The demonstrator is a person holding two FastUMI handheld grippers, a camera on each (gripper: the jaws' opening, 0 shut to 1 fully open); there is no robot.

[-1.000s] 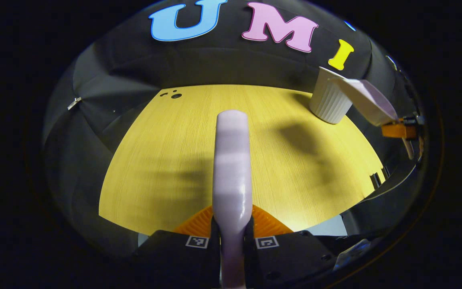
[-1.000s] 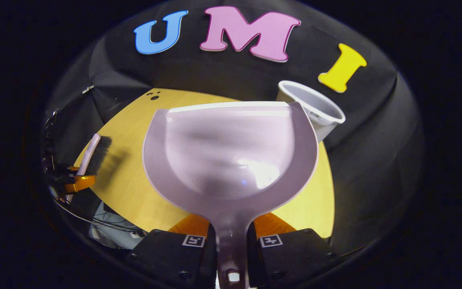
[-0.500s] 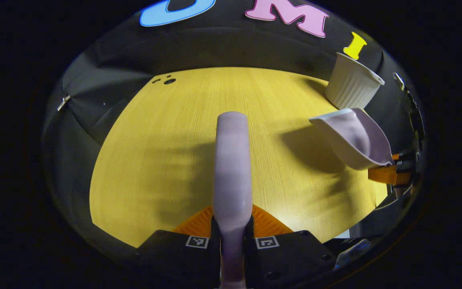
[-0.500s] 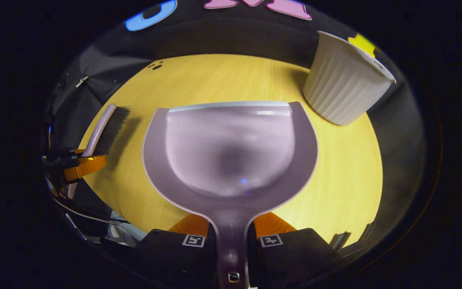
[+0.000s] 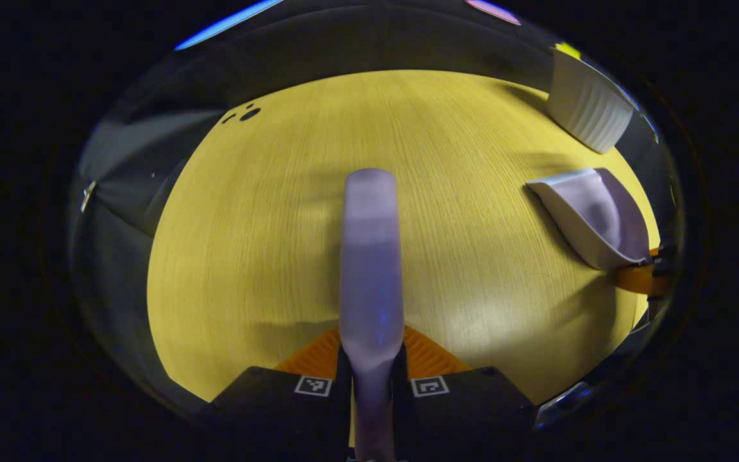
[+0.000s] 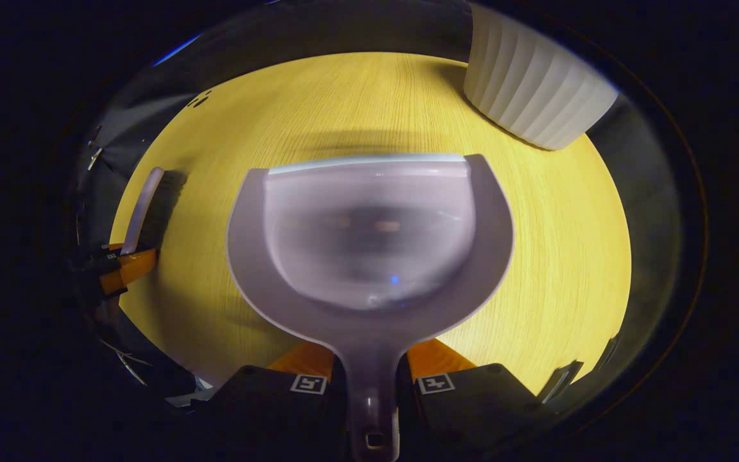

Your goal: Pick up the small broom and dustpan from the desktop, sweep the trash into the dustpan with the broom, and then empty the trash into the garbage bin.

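My left gripper [image 5: 371, 375] is shut on the lilac broom [image 5: 371, 256], whose back runs straight ahead over the yellow desktop [image 5: 267, 244]. The right gripper view has the same broom [image 6: 144, 208] at far left, dark bristles toward the table. My right gripper [image 6: 371, 378] is shut on the handle of the lilac dustpan [image 6: 369, 237], whose pan looks empty and sits low over the desktop [image 6: 562, 256]. From the left gripper view the dustpan [image 5: 594, 215] lies at the right, lip near the wood. A white ribbed garbage bin [image 6: 533, 96] stands beyond it, and the bin [image 5: 587, 109] is at upper right.
A few small dark specks [image 5: 244, 115] lie near the table's far left corner. The black cloth wall runs behind the table. Table edges fall away at left and at the bottom of both views.
Both grippers have dropped and tilted down toward the desktop. The dustpan has come away from the bin's rim and now sits low over the wood; the broom has lowered too.
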